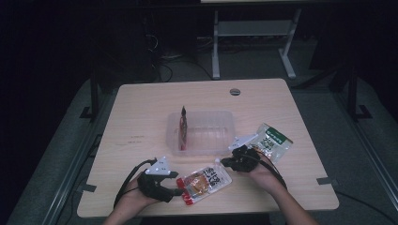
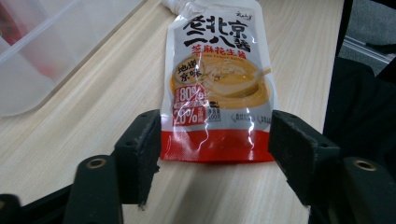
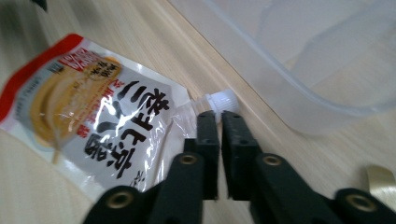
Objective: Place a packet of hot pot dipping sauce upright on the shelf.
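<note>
Centrally, a clear plastic tub [image 1: 202, 132] holds one red packet [image 1: 183, 127] standing upright at its nine o'clock wall. At the tub's six o'clock lies a sauce pouch [image 1: 204, 182]; the left gripper [image 2: 212, 154] gapes around its red bottom edge. The right gripper [image 3: 219, 122] is pinched together beside the pouch's white cap [image 3: 220, 101].

dim lab or office; wooden desk [image 1: 141, 117] with cable grommet [image 1: 235, 91]; carpet floor [image 1: 356, 154]

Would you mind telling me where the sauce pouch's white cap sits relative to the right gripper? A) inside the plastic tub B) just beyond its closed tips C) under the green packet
B: the white cap sits on the table just beyond the right gripper, whose jaws are nearly together.
</note>
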`<state>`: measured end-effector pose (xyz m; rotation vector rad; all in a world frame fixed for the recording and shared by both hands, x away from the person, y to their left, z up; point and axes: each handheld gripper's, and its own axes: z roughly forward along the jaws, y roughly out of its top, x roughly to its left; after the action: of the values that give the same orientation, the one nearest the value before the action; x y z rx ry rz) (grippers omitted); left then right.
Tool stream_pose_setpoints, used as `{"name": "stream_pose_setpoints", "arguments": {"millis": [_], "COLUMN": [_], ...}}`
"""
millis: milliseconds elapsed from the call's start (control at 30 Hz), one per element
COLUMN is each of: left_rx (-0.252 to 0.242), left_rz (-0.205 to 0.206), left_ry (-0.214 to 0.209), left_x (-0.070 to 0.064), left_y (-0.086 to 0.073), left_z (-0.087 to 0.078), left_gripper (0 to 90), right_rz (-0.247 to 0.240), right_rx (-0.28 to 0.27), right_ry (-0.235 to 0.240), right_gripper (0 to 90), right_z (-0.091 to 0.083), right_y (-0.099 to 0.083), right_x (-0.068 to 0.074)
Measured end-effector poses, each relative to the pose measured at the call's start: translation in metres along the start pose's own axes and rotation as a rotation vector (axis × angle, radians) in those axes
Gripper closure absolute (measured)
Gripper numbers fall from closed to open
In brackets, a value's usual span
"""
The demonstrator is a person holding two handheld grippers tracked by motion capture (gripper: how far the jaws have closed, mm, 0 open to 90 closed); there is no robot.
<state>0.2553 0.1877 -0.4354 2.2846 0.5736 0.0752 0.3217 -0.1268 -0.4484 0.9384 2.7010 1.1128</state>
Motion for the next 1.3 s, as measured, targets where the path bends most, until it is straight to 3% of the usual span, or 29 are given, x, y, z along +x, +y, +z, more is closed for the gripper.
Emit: {"name": "stream_pose_setpoints", "arguments": {"millis": [200, 300, 367, 500, 667, 767, 933, 1300], "left_rx": [0.004, 0.023, 0.030, 0.044, 0.095, 0.092, 0.134, 0.139], "left_rz": [-0.005, -0.010, -0.012, -0.034, -0.015, -0.024, -0.003, -0.025], "left_ry": [0.000, 0.011, 0.003, -0.003, -0.007, -0.007, -0.004, -0.008], "left_x": [-0.003, -0.003, -0.003, -0.004, -0.003, -0.003, -0.001, -0.001], "left_y": [0.005, 0.008, 0.008, 0.007, 0.004, 0.003, 0.001, 0.001], "left_z": [0.002, 0.002, 0.005, 0.014, 0.021, 0.023, 0.026, 0.029], "left_gripper": [63.9, 79.0, 84.3, 86.9, 87.0, 89.3, 89.8, 90.0], "right_rz": [0.061, 0.084, 0.089, 0.106, 0.104, 0.100, 0.099, 0.127], "right_rx": [0.004, 0.007, 0.011, 0.002, 0.012, 0.022, 0.030, 0.043], "right_ry": [0.026, 0.033, 0.031, 0.048, 0.075, 0.088, 0.109, 0.184], "right_gripper": [59.2, 52.5, 49.0, 45.5, 43.7, 42.9, 41.9, 40.3], "right_z": [-0.013, -0.021, -0.026, -0.032, -0.028, -0.024, -0.018, -0.003], "right_y": [-0.010, -0.018, -0.022, -0.029, -0.028, -0.026, -0.025, -0.019], "right_x": [-0.004, -0.005, -0.005, -0.003, 0.000, 0.001, 0.000, -0.002]}}
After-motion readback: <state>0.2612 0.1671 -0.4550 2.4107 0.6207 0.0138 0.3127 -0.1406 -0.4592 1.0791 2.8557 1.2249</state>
